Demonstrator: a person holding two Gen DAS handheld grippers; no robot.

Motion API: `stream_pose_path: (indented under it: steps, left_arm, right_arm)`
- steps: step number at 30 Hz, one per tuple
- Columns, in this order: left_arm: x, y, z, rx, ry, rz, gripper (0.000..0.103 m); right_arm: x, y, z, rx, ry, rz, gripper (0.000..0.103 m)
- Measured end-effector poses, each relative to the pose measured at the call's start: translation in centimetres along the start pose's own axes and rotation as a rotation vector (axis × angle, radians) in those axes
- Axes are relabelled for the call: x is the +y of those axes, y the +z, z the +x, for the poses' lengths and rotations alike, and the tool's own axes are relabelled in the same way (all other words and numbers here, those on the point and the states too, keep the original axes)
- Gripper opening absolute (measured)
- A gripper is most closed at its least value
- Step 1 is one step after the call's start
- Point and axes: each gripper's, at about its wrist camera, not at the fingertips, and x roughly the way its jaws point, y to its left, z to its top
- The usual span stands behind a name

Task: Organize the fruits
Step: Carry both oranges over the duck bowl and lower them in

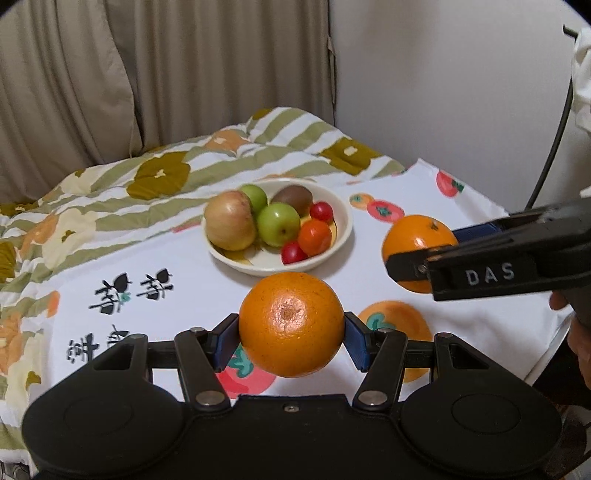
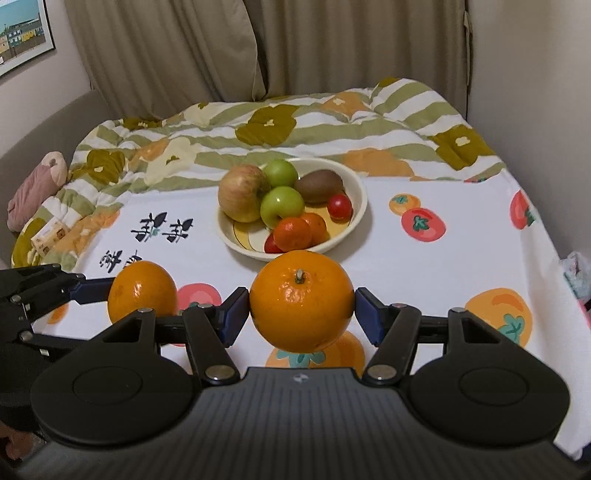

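Beside the bowl point(image 2: 360, 218), both grippers' jaws clamp oranges; only right view shows a poster point(image 2: 22, 33).

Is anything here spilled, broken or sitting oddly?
Nothing spilled or damaged. The bowl sits upright with its fruit inside. Only oddity: two oranges off the cloth, one in the left gripper, one in the right gripper.

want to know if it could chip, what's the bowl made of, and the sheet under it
The bowl looks like glazed ceramic: cream, glossy, thick rounded rim, so it could chip. Melamine can't be ruled out. The sheet is woven fabric, matte white with printed fruit and soft creases.
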Motion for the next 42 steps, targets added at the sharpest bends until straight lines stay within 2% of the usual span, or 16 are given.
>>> stream_pose_path:
  steps: [8, 17, 28, 35, 42]
  left_arm:
    - [0.7, 2.2, -1.1, -0.027, 0.013, -0.035, 0.063]
    - [1.0, 6.0, 0.2, -0.039, 0.082, -0.099, 0.063]
    - [1.9, 8.9, 6.2, 0.015, 0.132, -0.164, 0.063]
    - [2.2, 9.1, 10.6, 0.07, 0.153, -0.182, 0.063]
    - [1.9, 9.1, 13.3, 0.118, 0.168, -0.183, 0.063]
  right_arm:
    - [-0.2, 1.5, -2.6, -0.031, -0.005, -0.005, 0.077]
    - [-2.3, 5.3, -1.8, -0.04, 0.037, -0.038, 0.077]
    - [-5.4, 10.0, 3.8, -0.012, 0.078, -0.075, 0.077]
    - [-6.3, 11.4, 7.9, 0.034, 0.093, -0.1, 0.077]
    - [-7.1, 11.9, 10.8, 0.075, 0.108, -0.11, 0.077]
